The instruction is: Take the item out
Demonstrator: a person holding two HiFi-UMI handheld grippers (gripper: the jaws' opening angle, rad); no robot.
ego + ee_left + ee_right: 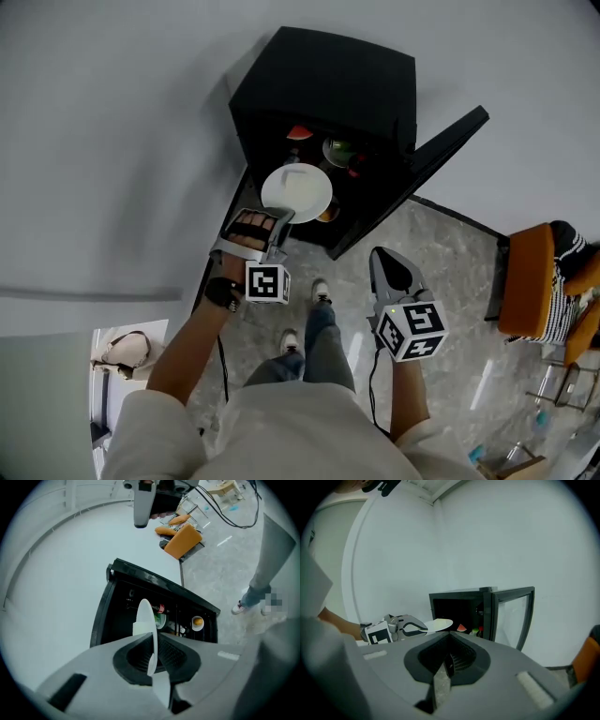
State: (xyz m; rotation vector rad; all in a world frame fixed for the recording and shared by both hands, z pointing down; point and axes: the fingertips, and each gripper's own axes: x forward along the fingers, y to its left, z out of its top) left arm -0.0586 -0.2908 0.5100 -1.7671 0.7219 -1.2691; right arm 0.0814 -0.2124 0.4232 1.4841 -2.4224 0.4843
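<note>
A black cabinet stands on the floor against the white wall, its glass door swung open to the right. My left gripper is shut on the rim of a white plate, held flat just outside the cabinet's opening. In the left gripper view the plate stands edge-on between the pads, in front of the cabinet. My right gripper hangs shut and empty, lower and to the right, apart from the cabinet. The right gripper view shows the left gripper with the plate.
Inside the cabinet lie a red watermelon slice, a bowl with something green and a small dish with an orange. An orange chair stands at the right. The person's feet rest on the grey stone floor.
</note>
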